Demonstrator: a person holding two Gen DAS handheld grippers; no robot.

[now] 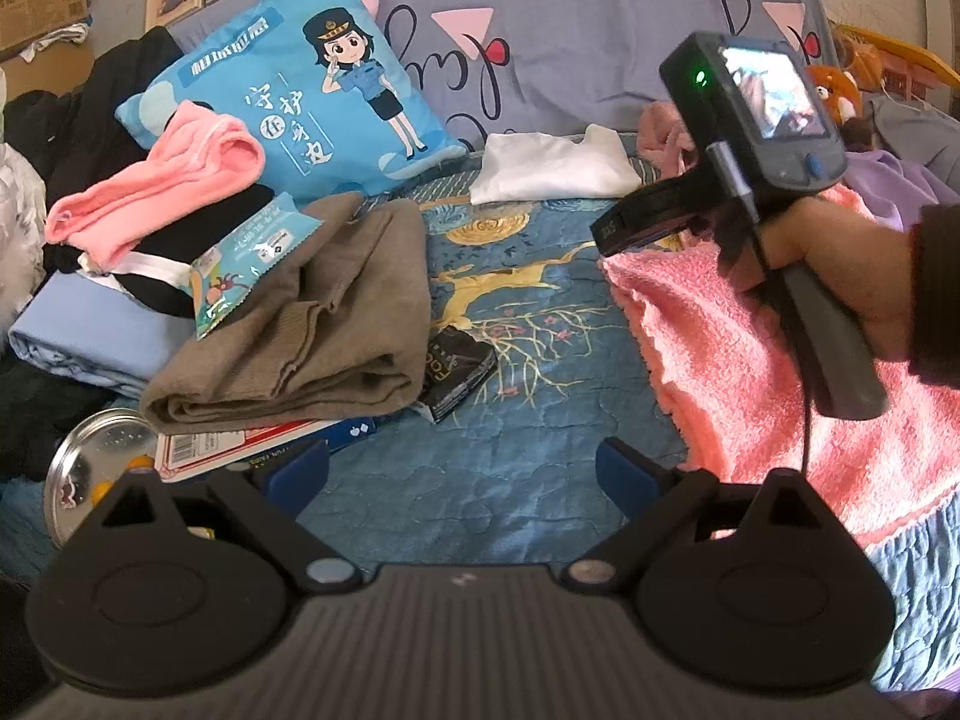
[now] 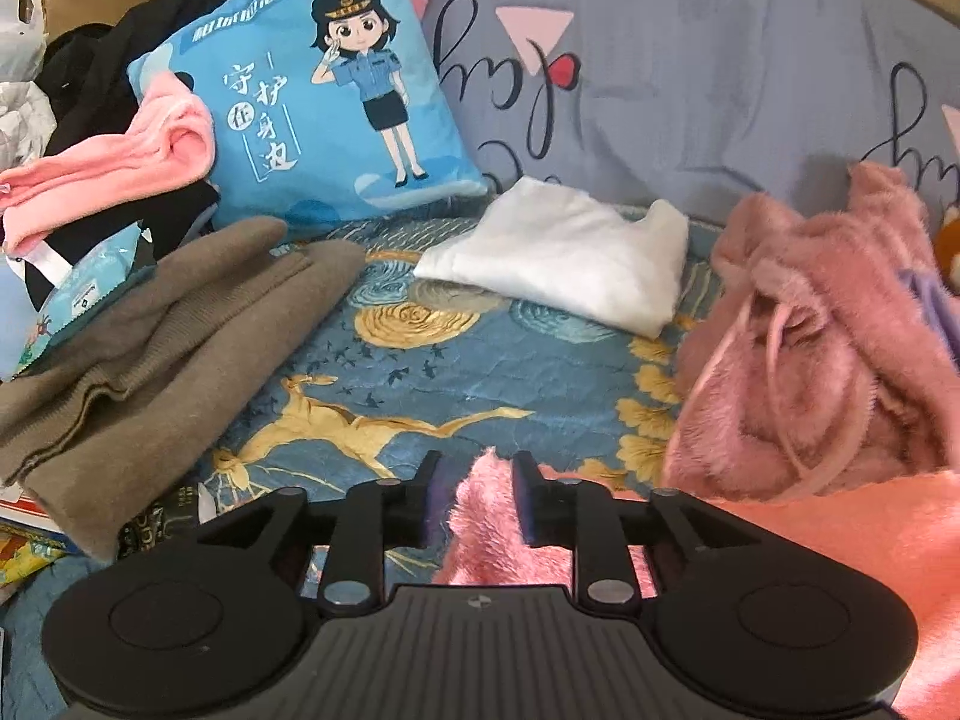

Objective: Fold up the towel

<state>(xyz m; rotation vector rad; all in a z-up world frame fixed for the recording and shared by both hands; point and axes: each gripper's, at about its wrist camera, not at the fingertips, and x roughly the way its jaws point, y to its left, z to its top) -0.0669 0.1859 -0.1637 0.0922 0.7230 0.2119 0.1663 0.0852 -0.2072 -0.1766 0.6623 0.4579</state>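
The fluffy coral-pink terry towel is spread on the blue quilted bedspread with gold deer print, on the right side, its left edge ragged and slightly lifted. A tuft of its corner is pinched in the right tool, whose fingers are nearly closed with pile showing between them. The left tool is held wide apart over bare bedspread, with nothing in it.

Risks, judged from this:
- Only a thin tuft appears held; slip-out is likely if the corner is pulled fast or the pile compresses.
- With one corner gripped and the other side free, the towel may be dragged rather than folded, giving a skewed edge.
- The dusty-pink plush drawstring garment touches the towel's far side; it could be snagged or carried along.
- The folded taupe knit sweater and small black packet lie near the left tool's path; a sweep left could disturb them.
- How much of the towel extends off to the right cannot be told.
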